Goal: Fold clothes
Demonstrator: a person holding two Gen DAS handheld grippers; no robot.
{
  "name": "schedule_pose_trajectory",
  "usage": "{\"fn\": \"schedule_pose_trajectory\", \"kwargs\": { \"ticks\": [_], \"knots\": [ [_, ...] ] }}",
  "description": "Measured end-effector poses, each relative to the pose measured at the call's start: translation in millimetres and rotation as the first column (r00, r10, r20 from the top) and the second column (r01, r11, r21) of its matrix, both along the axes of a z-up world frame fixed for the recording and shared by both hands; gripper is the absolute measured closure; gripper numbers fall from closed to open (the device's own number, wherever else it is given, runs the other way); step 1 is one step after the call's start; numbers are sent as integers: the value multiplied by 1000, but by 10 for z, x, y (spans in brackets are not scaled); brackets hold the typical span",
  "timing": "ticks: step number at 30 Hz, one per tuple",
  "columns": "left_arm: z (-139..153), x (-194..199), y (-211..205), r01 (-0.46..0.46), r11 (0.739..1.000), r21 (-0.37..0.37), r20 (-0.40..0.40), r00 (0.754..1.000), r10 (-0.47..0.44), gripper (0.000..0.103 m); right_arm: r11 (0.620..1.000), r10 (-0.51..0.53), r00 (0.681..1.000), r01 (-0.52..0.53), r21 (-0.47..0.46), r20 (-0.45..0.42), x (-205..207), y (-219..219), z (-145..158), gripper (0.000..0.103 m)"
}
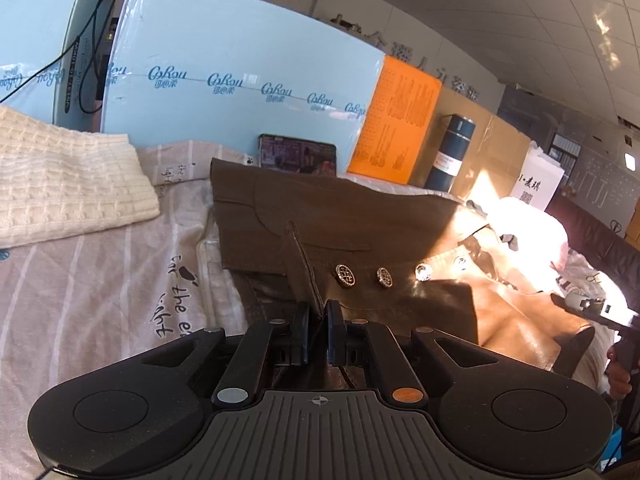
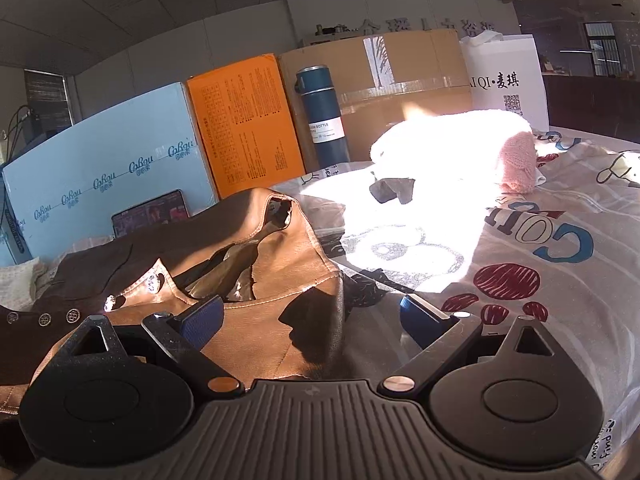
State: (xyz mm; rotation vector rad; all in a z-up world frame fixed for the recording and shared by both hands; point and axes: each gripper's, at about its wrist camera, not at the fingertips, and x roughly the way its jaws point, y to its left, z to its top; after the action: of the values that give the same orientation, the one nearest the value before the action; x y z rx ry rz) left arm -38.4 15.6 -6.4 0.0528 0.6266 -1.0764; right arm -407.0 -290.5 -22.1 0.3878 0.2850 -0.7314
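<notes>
From the left wrist camera, the left gripper had its fingers pinched on a raised fold of the brown jacket, which lay spread across a striped bedsheet printed with lettering. A row of metal buttons ran along the jacket's front, and sunlight struck its right side. A cream knitted sweater sat folded to the left; behind stood a pale blue box, an orange box, a dark bottle and a tablet. The right gripper showed at the far right edge, just over the jacket. From the right wrist camera, the right gripper hovered with its fingers spread wide, holding nothing, above the jacket's tan shoulder near the collar. Beyond lay sunlit white and pink clothes, a cardboard box and a white bag.
</notes>
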Motion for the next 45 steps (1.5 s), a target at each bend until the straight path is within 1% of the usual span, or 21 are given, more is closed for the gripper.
{"fn": "schedule_pose_trajectory", "kwargs": {
  "ticks": [2,5,7,12,14,16,17,18,19,20,21,24,26,29,33,35,38,39,42,44,45],
  "knots": [
    [-65,13,-31,-18,999,31,9,1000,17,93,1000,14,1000,-14,-15,-23,35,60,-8,8],
    [-64,24,-7,-21,999,28,8,1000,21,93,999,4,998,-7,-40,-62,48,102,-26,8],
    [-35,9,49,-24,1000,16,11,1000,24,94,999,-11,998,9,-38,-62,24,88,-34,8],
    [24,-13,176,-86,996,11,29,996,85,96,999,-25,998,23,-34,-53,10,59,-45,6],
    [26,-18,184,-110,994,6,54,992,110,96,999,-25,998,23,-34,-57,33,49,-54,6],
    [38,1,174,-127,992,-12,52,990,127,88,999,-25,998,23,-34,-57,45,54,-55,6],
    [45,13,169,-135,991,-22,48,990,136,79,999,-24,998,22,-35,-58,48,58,-56,6],
    [51,24,163,-143,989,-32,45,989,144,64,999,-24,998,22,-37,-60,42,68,-55,6],
    [55,31,149,-147,988,-38,42,988,149,54,999,-26,998,23,-42,-64,34,71,-54,6],
    [53,33,124,-151,988,-37,41,987,152,31,999,-32,997,28,-45,-71,28,69,-55,6],
    [34,37,79,-145,989,-22,42,988,146,23,998,-42,996,38,-46,-82,25,62,-61,6],
    [-52,40,-67,-99,995,32,30,995,98,23,995,-91,987,85,-47,-134,10,14,-112,5],
    [-110,19,-160,-58,996,66,33,998,56,23,994,-108,984,102,-43,-143,-24,-10,-141,5],
    [-123,-38,-269,-8,995,104,74,997,1,23,994,-110,987,106,-41,-121,-73,-14,-133,5],
    [-70,-22,-344,27,993,116,125,991,-41,23,993,-98,990,91,-74,-99,-72,39,-53,5],
    [-57,-33,-373,89,989,122,123,987,-104,23,993,-80,993,72,-94,-89,-48,68,-8,5],
    [-59,-98,-429,193,972,131,109,972,-208,23,992,-39,997,30,-119,-67,14,107,71,5],
    [-61,-133,-453,204,968,144,129,966,-223,23,992,-21,998,14,-125,-59,43,119,100,5],
    [-61,-166,-488,132,974,183,200,965,-168,23,989,56,998,-61,-133,-36,205,164,196,5],
    [-26,-144,-433,72,981,178,237,965,-114,23,981,119,992,-124,-147,-39,340,227,240,5],
    [4,-147,-380,66,985,161,249,963,-105,23,975,153,987,-158,-155,-43,411,262,258,5]
  ]
}}
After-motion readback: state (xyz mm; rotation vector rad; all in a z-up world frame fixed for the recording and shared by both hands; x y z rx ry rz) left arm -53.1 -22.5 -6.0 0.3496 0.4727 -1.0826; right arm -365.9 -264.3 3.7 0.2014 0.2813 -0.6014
